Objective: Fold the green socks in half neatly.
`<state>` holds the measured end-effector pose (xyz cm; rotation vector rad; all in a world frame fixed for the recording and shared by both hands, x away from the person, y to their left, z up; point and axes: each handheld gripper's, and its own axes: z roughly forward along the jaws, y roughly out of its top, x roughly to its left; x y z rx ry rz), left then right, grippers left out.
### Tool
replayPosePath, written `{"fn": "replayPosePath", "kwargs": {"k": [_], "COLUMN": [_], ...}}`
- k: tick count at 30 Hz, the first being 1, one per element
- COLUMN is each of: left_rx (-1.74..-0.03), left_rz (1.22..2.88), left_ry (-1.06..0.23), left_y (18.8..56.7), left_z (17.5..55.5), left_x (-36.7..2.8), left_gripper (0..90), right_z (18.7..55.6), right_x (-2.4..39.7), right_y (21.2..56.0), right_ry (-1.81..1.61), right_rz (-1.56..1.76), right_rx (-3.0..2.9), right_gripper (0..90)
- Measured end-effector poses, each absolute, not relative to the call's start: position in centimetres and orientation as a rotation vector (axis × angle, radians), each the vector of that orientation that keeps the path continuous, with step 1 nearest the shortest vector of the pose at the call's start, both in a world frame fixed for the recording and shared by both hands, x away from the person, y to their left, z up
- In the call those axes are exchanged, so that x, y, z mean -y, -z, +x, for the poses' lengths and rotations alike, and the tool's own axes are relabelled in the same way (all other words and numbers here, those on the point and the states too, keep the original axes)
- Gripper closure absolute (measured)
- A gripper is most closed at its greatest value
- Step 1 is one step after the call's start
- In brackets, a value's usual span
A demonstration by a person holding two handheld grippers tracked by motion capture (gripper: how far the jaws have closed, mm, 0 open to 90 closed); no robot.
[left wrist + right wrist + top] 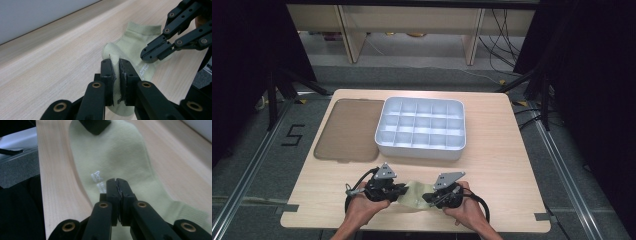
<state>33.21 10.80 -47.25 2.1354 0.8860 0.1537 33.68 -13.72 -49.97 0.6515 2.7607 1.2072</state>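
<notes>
A pale green sock (414,196) lies flat near the front edge of the wooden table (502,150), between the person's two hands. My left gripper (404,191) is shut on the sock's toe end, and in the left gripper view a fold of the sock (135,47) is pinched between its jaws (117,67). My right gripper (426,198) has its jaws shut, with the tips down on the sock (117,152) beside its white logo. Whether the right gripper (116,182) pinches any fabric is hidden. The right gripper (150,55) sits on the ankle part, facing the left one.
A white tray (421,150) with several small compartments stands in the middle of the table. A brown translucent lid (347,130) lies flat to its left. The table's front edge runs just below the hands.
</notes>
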Motion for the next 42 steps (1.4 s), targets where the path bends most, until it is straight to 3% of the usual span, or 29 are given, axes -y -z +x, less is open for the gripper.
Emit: {"fn": "replayPosePath", "kwargs": {"k": [13,26,42], "left_rx": [-0.883,-0.856,-0.829], "left_rz": [2.179,2.216,2.192], "left_ry": [-0.170,-0.189,-0.161], "left_y": [46.7,45.3,43.9], "left_z": [33.3,33.3,33.6], "left_x": [-10.9,-10.8,-8.8], "left_gripper": [81.8,81.7,81.3], "right_z": [33.4,35.0,35.0], "right_x": [12.4,18.7,19.7], "right_y": [50.5,48.5,49.9], "right_ry": [-1.191,-1.228,-1.101], "right_rz": [0.597,0.792,0.834], "right_rx": [-2.786,-2.654,-2.718], "right_gripper": [88.9,88.8,88.1]}}
